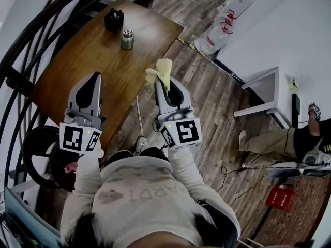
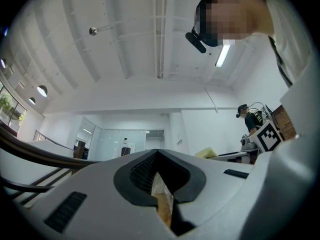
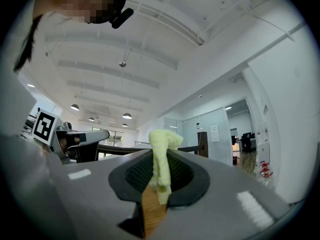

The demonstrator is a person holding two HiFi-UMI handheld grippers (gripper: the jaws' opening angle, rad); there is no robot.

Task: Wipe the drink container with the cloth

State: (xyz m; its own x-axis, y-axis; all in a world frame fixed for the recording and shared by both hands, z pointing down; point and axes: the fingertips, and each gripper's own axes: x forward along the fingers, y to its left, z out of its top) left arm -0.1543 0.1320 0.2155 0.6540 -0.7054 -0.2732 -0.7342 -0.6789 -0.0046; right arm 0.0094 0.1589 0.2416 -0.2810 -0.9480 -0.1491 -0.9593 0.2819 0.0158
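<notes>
The drink container (image 1: 127,39), a small greenish jar with a metal lid, stands on the far part of the wooden table (image 1: 98,61). Both grippers are held up near the table's near edge, well short of the jar. My right gripper (image 1: 161,81) is shut on a pale yellow cloth (image 1: 160,71) that bunches up above its tips; in the right gripper view the cloth (image 3: 161,156) hangs pinched between the jaws. My left gripper (image 1: 96,75) is shut with nothing in it, its jaws meeting at a point (image 2: 158,153). Both gripper views point up at the ceiling.
A black box (image 1: 114,20) stands behind the jar. Dark curved railings (image 1: 31,30) run along the left. To the right are a white chair frame (image 1: 264,94), a seated person's legs (image 1: 279,141), a red box (image 1: 280,196) and floor cables (image 1: 232,169).
</notes>
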